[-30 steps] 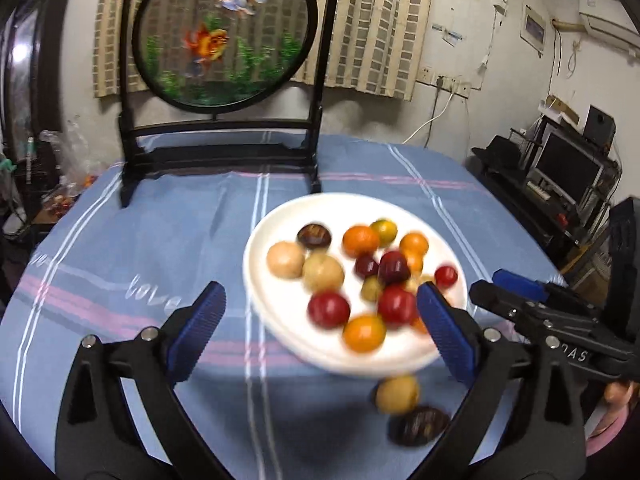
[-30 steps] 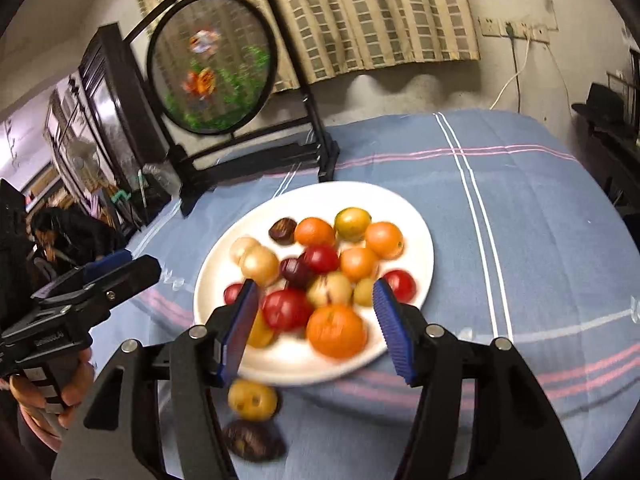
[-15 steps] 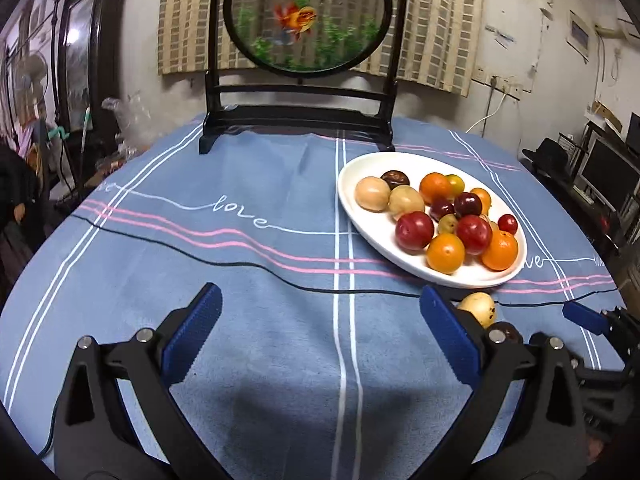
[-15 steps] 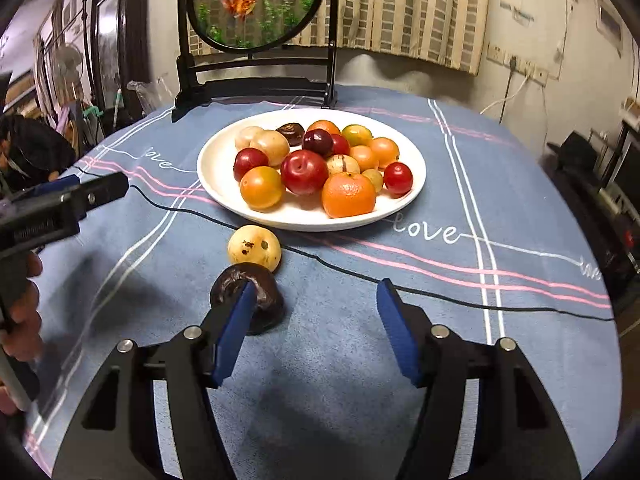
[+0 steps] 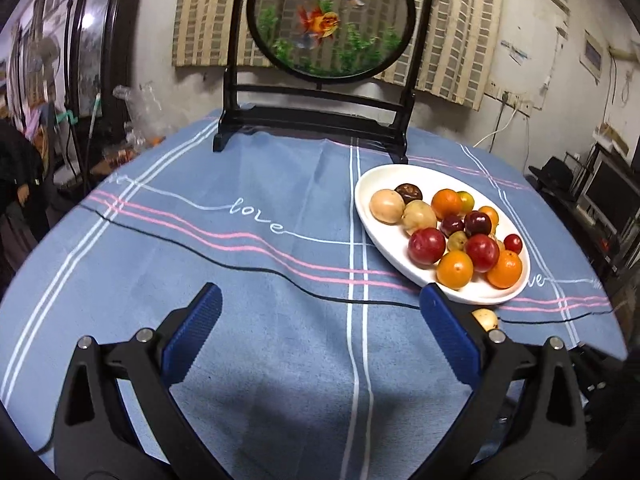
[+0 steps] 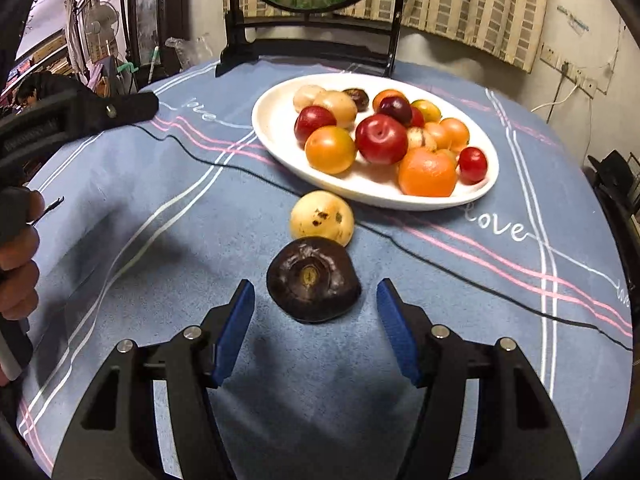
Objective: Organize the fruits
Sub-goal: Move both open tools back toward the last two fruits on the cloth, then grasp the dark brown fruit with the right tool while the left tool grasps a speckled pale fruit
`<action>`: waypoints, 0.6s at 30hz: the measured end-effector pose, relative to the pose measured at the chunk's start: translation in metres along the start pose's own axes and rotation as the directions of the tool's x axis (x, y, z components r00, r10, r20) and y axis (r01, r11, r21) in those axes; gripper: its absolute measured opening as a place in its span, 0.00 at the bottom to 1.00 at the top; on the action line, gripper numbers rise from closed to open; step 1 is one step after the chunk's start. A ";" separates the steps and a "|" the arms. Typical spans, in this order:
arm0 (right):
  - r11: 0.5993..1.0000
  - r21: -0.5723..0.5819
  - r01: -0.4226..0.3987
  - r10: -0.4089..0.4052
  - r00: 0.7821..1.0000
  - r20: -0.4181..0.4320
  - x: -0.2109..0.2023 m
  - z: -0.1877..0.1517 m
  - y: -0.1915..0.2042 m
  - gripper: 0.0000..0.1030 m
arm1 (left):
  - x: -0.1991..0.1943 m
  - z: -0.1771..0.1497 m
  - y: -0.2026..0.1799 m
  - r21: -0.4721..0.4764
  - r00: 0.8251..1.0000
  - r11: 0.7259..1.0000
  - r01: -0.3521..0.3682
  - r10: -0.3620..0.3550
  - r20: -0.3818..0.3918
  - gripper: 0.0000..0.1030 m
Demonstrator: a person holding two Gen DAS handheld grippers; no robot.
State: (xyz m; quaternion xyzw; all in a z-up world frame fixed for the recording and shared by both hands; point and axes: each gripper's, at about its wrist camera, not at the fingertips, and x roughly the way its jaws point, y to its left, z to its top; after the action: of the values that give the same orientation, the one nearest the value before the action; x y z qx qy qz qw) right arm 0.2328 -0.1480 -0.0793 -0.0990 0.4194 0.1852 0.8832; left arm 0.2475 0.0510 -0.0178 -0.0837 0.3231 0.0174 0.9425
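Note:
A white oval plate [image 6: 272, 120] holds several red, orange and pale fruits. In front of it on the blue cloth lie a pale yellow fruit [image 6: 322, 220] and a dark purple-brown fruit [image 6: 314, 288], touching each other. My right gripper [image 6: 315, 300] is open and low over the cloth. The dark fruit sits just ahead of its blue pads, which do not touch it. My left gripper [image 5: 320, 308] is open over bare cloth, left of the plate [image 5: 376, 232], with nothing between its fingers. Its right finger partly hides the yellow fruit [image 5: 486, 317].
A round goldfish screen on a black stand [image 5: 332, 20] stands at the table's far side. A thin black cable [image 5: 240, 268] crosses the cloth in front of the plate. A hand [image 6: 16, 264] holds the left gripper [image 6: 132, 106] at the left edge.
Both grippers pulled back from above the plate. The right one sank toward the two loose fruits, and the dark one now lies just ahead of its tips. The left one swung over bare cloth.

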 end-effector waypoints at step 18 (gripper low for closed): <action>0.999 0.012 0.040 -0.040 0.999 -0.003 0.013 0.001 0.004 0.57 | 0.001 0.001 0.004 -0.034 1.000 0.999 0.006 -0.007 -0.017 0.98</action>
State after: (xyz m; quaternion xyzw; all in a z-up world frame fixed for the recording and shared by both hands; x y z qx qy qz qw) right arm 0.2390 -0.1412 -0.0889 -0.1023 0.4198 0.1649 0.8866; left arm 0.2481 0.0554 -0.0182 -0.1009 0.3305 0.0191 0.9382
